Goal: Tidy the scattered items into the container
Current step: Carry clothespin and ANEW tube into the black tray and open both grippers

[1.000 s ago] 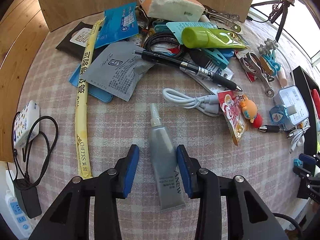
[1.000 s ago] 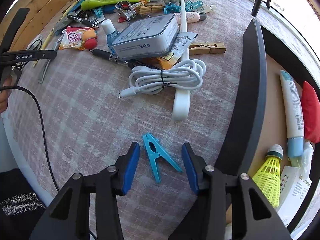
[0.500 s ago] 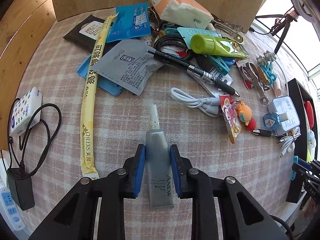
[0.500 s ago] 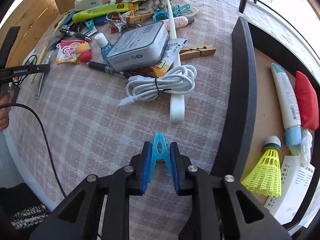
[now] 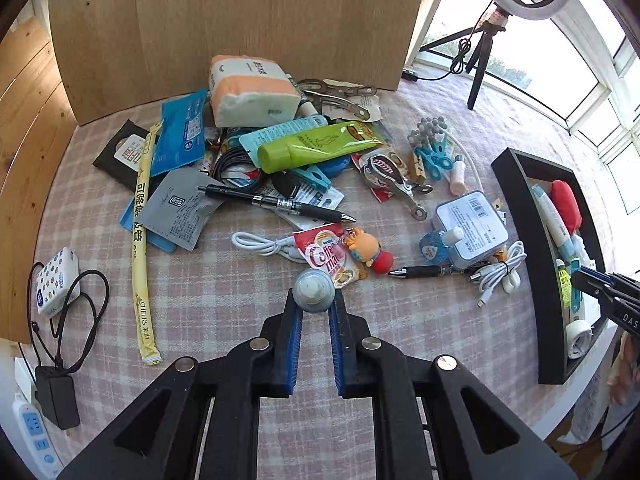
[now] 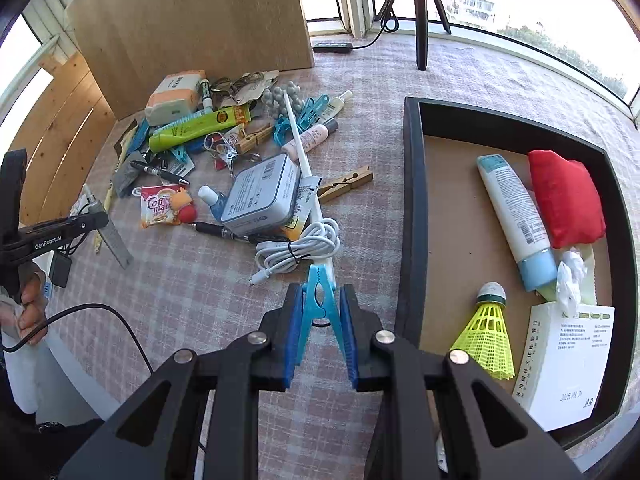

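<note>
My left gripper (image 5: pixel 315 305) is closing on a grey squeeze tube (image 5: pixel 314 294). The tube hangs between the blue pads, cap end towards the camera, lifted above the checked cloth. In the right wrist view the same tube (image 6: pixel 114 240) dangles at the left. My right gripper (image 6: pixel 321 296) is shut on a blue clothespin (image 6: pixel 320 308), held up just left of the black tray (image 6: pixel 412 208). The tray holds a white tube (image 6: pixel 516 216), a red pouch (image 6: pixel 568 200), a yellow shuttlecock (image 6: pixel 488 332) and a white box (image 6: pixel 564 364).
Scattered items fill the middle of the cloth: a green tube (image 5: pixel 316 146), a black pen (image 5: pixel 280 202), a grey tin (image 6: pixel 262 196), a coiled white cable (image 6: pixel 300 248). A wooden board (image 5: pixel 240 20) stands behind. A tripod (image 6: pixel 420 8) is at the back right.
Both grippers closed, the left on the grey tube and the right on the blue clothespin, then rose from the cloth with them. The tube now hangs end-on.
</note>
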`<control>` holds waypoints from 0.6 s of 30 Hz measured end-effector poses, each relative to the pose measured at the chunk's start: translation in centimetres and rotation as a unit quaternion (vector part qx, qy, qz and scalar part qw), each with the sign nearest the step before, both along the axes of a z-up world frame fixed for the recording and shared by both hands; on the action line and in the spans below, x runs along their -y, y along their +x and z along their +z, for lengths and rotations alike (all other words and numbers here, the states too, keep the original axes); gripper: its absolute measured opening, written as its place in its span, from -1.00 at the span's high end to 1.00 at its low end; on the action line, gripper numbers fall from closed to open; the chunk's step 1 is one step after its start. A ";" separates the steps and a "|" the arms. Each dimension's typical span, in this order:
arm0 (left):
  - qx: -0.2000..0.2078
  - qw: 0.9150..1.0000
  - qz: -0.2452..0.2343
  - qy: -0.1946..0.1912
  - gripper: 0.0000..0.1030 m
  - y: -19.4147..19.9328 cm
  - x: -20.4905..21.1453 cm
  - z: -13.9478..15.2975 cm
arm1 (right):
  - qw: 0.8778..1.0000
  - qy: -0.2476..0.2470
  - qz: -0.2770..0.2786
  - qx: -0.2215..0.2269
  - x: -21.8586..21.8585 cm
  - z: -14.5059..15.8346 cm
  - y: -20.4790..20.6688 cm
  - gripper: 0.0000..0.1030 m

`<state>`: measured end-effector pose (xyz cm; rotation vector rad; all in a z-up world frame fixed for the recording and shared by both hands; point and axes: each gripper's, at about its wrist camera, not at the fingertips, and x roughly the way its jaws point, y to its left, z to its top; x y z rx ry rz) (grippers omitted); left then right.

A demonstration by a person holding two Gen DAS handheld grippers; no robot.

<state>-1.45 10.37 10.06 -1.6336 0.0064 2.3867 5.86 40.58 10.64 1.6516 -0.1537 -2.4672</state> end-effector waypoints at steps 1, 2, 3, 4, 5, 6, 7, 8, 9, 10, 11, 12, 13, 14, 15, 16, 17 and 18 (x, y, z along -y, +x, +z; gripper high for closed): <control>-0.005 1.000 -0.007 -0.001 0.78 -0.1 -0.6 0.4 | 1.000 0.000 -0.007 -0.005 -0.4 0.2 0.0 0.64; -0.008 1.000 -0.012 0.001 0.78 -0.4 -1.2 0.9 | 1.000 0.000 -0.013 -0.009 -0.7 0.4 0.1 0.64; -0.011 1.000 -0.018 0.005 0.79 -0.4 -1.7 1.2 | 1.000 0.000 -0.019 -0.013 -1.1 0.6 0.2 0.64; -0.014 1.000 -0.026 0.007 0.79 -0.3 -2.3 1.6 | 1.000 0.000 -0.027 -0.016 -1.6 0.8 0.4 0.64; -0.019 0.999 -0.033 0.009 0.79 -0.2 -2.9 2.0 | 0.999 -0.002 -0.035 -0.018 -2.2 1.0 0.6 0.64; -0.024 0.999 -0.042 0.011 0.79 -0.1 -3.7 2.5 | 0.999 -0.003 -0.043 -0.021 -2.8 1.2 0.7 0.64; -0.030 0.998 -0.052 0.013 0.79 0.0 -4.5 3.0 | 0.998 -0.004 -0.051 -0.024 -3.4 1.4 0.8 0.64; -0.035 0.997 -0.062 0.014 0.79 0.2 -5.4 3.4 | 0.998 -0.004 -0.058 -0.027 -4.0 1.7 1.0 0.64; -0.039 0.996 -0.072 0.016 0.79 0.3 -6.3 3.8 | 0.997 -0.004 -0.065 -0.031 -4.6 1.9 1.1 0.64; -0.041 0.996 -0.082 0.020 0.79 0.4 -7.2 4.1 | 0.997 -0.004 -0.072 -0.035 -5.2 2.3 1.2 0.64; -0.042 0.995 -0.092 0.025 0.79 0.4 -8.1 4.5 | 0.996 -0.004 -0.079 -0.039 -5.8 2.6 1.4 0.64; -0.042 0.993 -0.101 0.030 0.79 0.5 -9.1 4.8 | 0.995 -0.002 -0.086 -0.042 -6.3 2.9 1.5 0.64; -0.045 0.992 -0.112 0.035 0.79 0.7 -10.1 5.2 | 0.995 -0.001 -0.094 -0.045 -6.9 3.1 1.6 0.64; -0.048 0.990 -0.124 0.039 0.80 0.9 -11.3 5.7 | 0.994 0.001 -0.100 -0.048 -7.5 3.4 1.7 0.64; -0.051 0.988 -0.136 0.044 0.79 1.1 -12.5 6.1 | 0.993 0.003 -0.107 -0.050 -8.1 3.6 1.8 0.64; -0.054 0.986 -0.149 0.050 0.79 1.4 -13.7 6.6 | 0.992 0.005 -0.115 -0.052 -8.7 3.8 1.9 0.64; -0.056 0.983 -0.163 0.057 0.79 1.7 -15.0 7.0 | 0.991 0.006 -0.123 -0.054 -9.3 4.0 2.1 0.64; -0.056 0.981 -0.177 0.065 0.79 1.9 -16.2 7.4 | 0.990 0.008 -0.130 -0.056 -9.9 4.1 2.2 0.64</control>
